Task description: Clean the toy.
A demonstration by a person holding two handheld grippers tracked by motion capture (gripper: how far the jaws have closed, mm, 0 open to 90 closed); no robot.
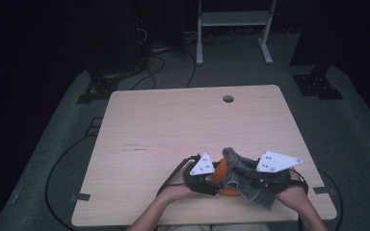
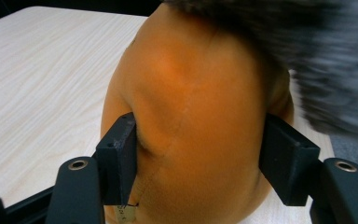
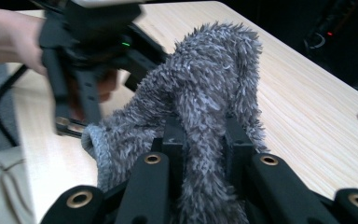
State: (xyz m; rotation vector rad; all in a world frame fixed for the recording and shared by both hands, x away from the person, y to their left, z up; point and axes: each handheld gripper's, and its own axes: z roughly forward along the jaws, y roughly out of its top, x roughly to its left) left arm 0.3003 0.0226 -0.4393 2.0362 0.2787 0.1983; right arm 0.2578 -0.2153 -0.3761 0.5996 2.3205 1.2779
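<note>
Pinching the grey sock [image 3: 205,121], the right gripper [image 3: 204,140] holds it just right of the orange form [image 2: 191,116]. Left gripper [image 2: 200,158] clamps that form, with the sock's mouth facing it.

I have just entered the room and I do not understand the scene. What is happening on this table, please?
A person at the near edge of the wooden table works with two hand-held grippers. The left gripper has its jaws pressed against both sides of a soft orange object. The right gripper is shut on a fuzzy grey cloth, which rises above its jaws and lies over the orange object.
</note>
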